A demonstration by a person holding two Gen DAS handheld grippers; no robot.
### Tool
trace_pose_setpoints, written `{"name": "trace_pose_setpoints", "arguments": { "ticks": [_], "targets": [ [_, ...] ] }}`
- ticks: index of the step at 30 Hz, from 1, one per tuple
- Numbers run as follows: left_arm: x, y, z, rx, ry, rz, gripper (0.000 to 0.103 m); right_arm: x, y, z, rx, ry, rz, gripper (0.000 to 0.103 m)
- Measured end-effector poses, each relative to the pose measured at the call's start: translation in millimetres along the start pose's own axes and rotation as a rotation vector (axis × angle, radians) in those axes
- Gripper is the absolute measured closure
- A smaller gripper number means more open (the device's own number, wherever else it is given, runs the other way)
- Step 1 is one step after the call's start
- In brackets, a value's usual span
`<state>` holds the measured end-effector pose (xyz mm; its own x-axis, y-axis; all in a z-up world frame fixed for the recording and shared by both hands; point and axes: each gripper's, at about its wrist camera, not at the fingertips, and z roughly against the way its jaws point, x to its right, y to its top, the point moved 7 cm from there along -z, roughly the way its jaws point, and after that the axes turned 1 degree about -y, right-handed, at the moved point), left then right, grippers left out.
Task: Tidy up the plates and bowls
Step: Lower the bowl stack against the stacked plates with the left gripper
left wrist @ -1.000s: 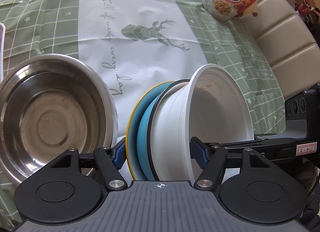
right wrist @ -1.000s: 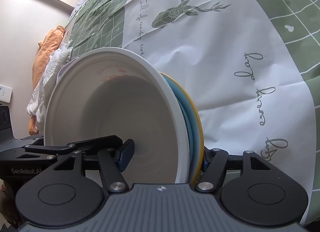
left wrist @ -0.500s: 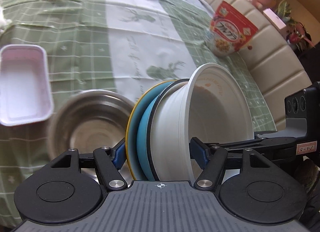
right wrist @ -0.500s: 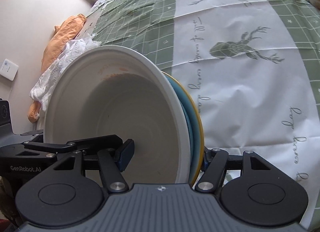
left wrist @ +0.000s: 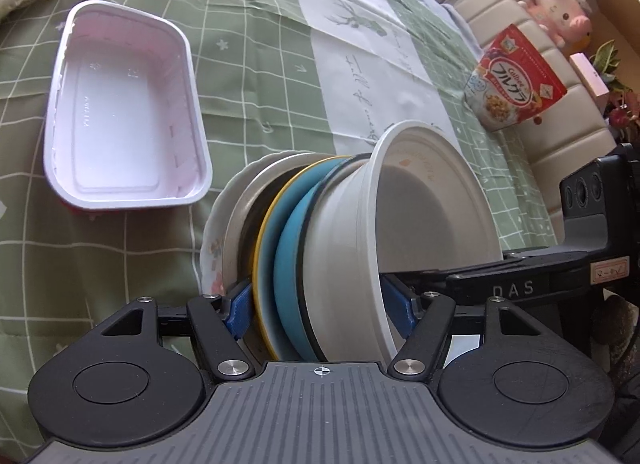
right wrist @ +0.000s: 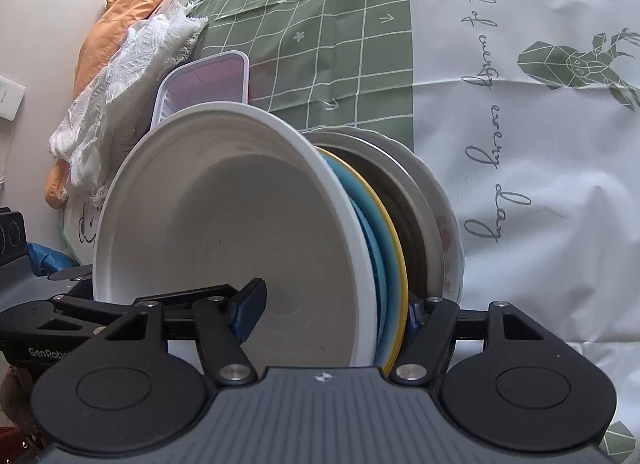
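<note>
Both grippers clamp one nested stack: a white bowl [left wrist: 424, 232] in a blue bowl [left wrist: 292, 264] on a yellow-rimmed plate [left wrist: 264, 248]. My left gripper [left wrist: 320, 304] is shut on this stack from one side, my right gripper [right wrist: 332, 312] from the other. The white bowl [right wrist: 224, 232] fills the right wrist view. The stack sits just over a steel bowl [left wrist: 244, 208] resting on a flowered white plate [left wrist: 210, 248]; the steel bowl [right wrist: 416, 208] and white plate [right wrist: 448, 216] show behind it. Contact between them cannot be told.
A white rectangular plastic tub [left wrist: 120, 112] lies left of the stack on the green checked cloth. A cereal bag [left wrist: 512, 80] stands at the far right by a sofa back. White lace cloth [right wrist: 120, 76] and an orange cloth [right wrist: 120, 20] lie at the table's far edge.
Both grippers have carried the clamped stack over to the steel bowl and the flowered plate. The tub has come fully into the left view.
</note>
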<state>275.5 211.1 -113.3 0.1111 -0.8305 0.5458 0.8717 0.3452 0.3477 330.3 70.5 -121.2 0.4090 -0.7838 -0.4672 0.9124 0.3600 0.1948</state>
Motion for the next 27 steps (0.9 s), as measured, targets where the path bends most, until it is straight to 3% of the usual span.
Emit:
{"name": "trace_pose_setpoints", "arguments": {
  "ticks": [5,10,18,22,27],
  "targets": [
    [-7.4,-1.2,3.3,0.008,-0.010,0.002,0.045,4.6,8.7,0.9,0.027,-0.022,0.004,0.032],
    [-14.6,-2.4,5.7,0.016,-0.027,0.020,0.050,-0.4,7.3,0.0,0.037,-0.052,0.039,0.033],
    [-13.9,-2.0,16.6,0.046,-0.005,0.000,0.050,-3.9,5.5,4.0,0.043,-0.081,0.041,0.034],
    [-15.1,3.3,26.1,0.089,0.023,-0.009,0.049,-16.5,6.2,24.6,0.110,-0.107,0.114,0.034],
    [-19.7,7.0,33.8,0.117,0.015,0.022,0.049,-24.6,6.9,33.1,0.116,-0.077,0.131,0.034]
  ]
}}
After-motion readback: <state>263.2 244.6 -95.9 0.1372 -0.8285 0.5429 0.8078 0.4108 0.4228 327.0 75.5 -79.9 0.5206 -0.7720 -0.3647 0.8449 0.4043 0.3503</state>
